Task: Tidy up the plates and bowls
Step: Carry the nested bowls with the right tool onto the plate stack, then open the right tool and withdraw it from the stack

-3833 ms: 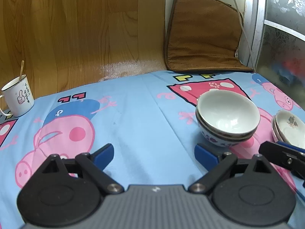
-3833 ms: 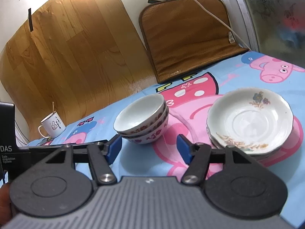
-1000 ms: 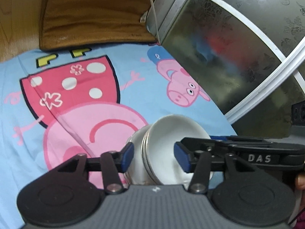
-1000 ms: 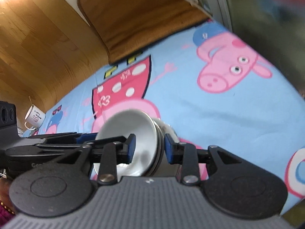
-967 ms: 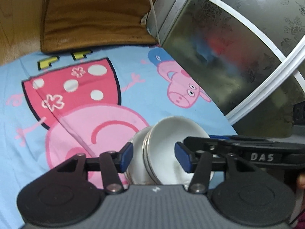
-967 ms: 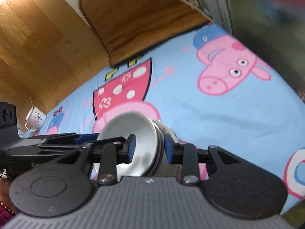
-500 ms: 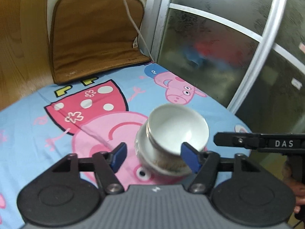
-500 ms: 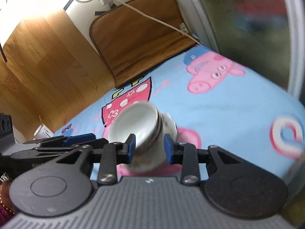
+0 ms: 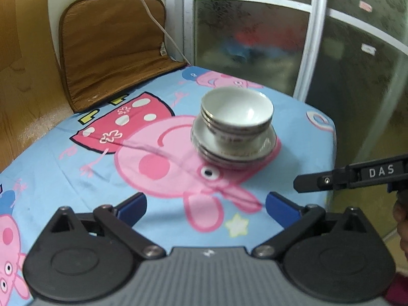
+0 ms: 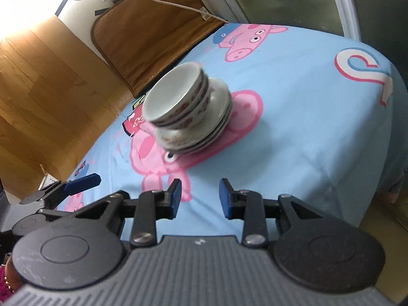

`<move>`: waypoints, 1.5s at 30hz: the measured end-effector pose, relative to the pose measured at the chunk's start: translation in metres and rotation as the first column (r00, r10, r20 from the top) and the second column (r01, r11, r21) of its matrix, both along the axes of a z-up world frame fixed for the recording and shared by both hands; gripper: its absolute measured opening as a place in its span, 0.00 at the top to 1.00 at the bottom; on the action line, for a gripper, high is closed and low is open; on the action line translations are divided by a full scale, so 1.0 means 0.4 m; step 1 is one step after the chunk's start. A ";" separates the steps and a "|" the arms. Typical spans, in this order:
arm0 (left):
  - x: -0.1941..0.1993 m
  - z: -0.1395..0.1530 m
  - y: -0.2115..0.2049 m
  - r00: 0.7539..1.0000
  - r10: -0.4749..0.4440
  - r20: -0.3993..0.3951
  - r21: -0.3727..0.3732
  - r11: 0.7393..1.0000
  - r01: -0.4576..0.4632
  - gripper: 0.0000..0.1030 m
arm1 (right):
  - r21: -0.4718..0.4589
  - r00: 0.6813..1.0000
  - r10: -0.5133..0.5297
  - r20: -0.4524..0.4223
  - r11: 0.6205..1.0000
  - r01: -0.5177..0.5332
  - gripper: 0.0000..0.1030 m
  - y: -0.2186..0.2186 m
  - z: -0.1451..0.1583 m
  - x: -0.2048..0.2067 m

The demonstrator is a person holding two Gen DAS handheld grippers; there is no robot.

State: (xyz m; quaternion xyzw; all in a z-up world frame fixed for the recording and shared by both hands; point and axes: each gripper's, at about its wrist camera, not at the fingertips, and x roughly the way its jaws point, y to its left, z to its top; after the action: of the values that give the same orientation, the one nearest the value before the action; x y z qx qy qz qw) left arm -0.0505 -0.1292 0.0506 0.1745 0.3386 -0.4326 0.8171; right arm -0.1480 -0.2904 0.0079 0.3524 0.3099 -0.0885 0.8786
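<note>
Left wrist view: the blue cartoon-pig cotton tablecloth (image 9: 76,168) fills everything beyond the fingers, and ahead of them, well clear, nested white floral-rimmed ceramic bowls (image 9: 237,117) sit on stacked white ceramic plates (image 9: 233,153). The left gripper (image 9: 205,205) has its blue-padded jaws opening wide, nothing between them. The right gripper (image 10: 200,195) has its fingers parted narrowly, nothing between them, with the stack beyond its tips.

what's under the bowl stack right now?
The nested bowls sit on a stack of plates, which rests on the cartoon-print cloth. Plate centres are covered by the bowls; the exact plate count is unclear from the blurred rims.
</note>
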 end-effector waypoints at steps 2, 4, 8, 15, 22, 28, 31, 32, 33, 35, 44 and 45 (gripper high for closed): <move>0.006 -0.009 0.012 0.999 -0.028 -0.020 0.020 0.999 0.028 0.00 | -0.034 1.000 -0.020 0.001 0.999 0.020 0.65 0.032 0.008 -0.009; 0.014 -0.018 0.025 0.998 -0.045 -0.042 0.023 0.999 0.046 0.00 | -0.071 0.999 -0.044 0.004 0.996 0.045 0.65 0.065 0.015 -0.017; 0.026 -0.025 0.056 0.997 -0.051 -0.052 -0.038 0.998 0.049 0.00 | -0.144 0.995 -0.104 0.012 0.984 0.104 0.65 0.114 0.024 -0.029; 0.033 -0.053 0.064 1.000 -0.018 -0.018 -0.010 1.000 0.018 0.00 | -0.231 0.995 -0.095 0.010 0.968 0.095 0.60 0.159 0.038 0.005; 0.029 -0.062 0.058 0.999 -0.017 0.032 0.034 0.999 0.016 0.00 | -0.217 0.997 -0.083 -0.008 0.973 0.079 0.60 0.161 0.029 0.023; 0.029 -0.065 0.057 0.999 -0.025 0.026 0.042 0.999 0.023 0.00 | -0.189 0.996 -0.086 -0.023 0.979 0.080 0.60 0.154 0.016 0.030; 0.026 -0.067 0.055 0.999 -0.018 0.041 0.060 0.998 0.016 0.00 | -0.183 0.997 -0.077 -0.028 0.981 0.071 0.60 0.152 0.012 0.036; 0.027 -0.068 0.056 0.999 -0.017 0.041 0.062 0.998 0.015 0.00 | -0.182 0.997 -0.075 -0.029 0.981 0.069 0.60 0.151 0.012 0.036; 0.028 -0.069 0.056 0.999 -0.017 0.036 0.063 0.998 0.014 0.00 | -0.181 0.997 -0.073 -0.030 0.981 0.067 0.60 0.150 0.011 0.038; 0.033 -0.071 0.056 1.000 -0.017 0.022 0.064 0.998 0.015 0.00 | -0.176 0.997 -0.070 -0.031 0.982 0.063 0.59 0.146 0.009 0.041; 0.059 -0.057 0.071 0.999 0.040 0.007 0.025 0.999 -0.040 0.00 | -0.157 0.997 -0.058 -0.042 0.986 0.051 0.55 0.138 -0.009 0.055; 0.064 -0.055 0.073 0.999 0.050 0.006 0.022 0.998 -0.050 0.00 | -0.162 0.997 -0.060 -0.041 0.985 0.053 0.55 0.139 -0.010 0.055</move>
State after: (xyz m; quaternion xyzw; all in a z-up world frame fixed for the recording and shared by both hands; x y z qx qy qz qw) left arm -0.0251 -0.1001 0.0288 0.1759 0.3454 -0.4078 0.8267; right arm -0.1261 -0.2349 0.0038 0.2868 0.3115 -0.1461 0.8941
